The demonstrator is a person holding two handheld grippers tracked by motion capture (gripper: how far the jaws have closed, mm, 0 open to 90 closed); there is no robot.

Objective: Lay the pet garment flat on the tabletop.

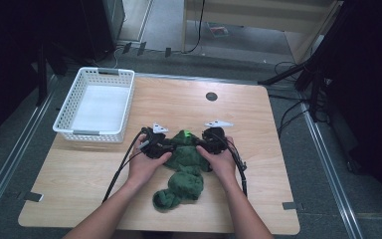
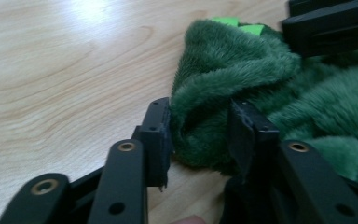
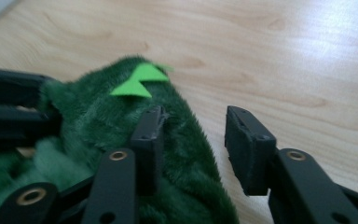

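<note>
Green plush (image 1: 185, 172) lies mid-table, right of the basket (image 1: 97, 104). Left gripper (image 2: 200, 133) is clamped on a fold at its far left edge. Right gripper (image 3: 193, 140) is part open, one jaw pressed into the pile, nothing held. Judged: right jaws should be seated around the edge before closing.

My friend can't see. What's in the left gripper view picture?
Two black jaws of the left gripper pinch a fold of fuzzy green cloth lying on a light wooden table. Small bright green pieces sit on top of the cloth, and the right gripper reaches in behind.
</note>
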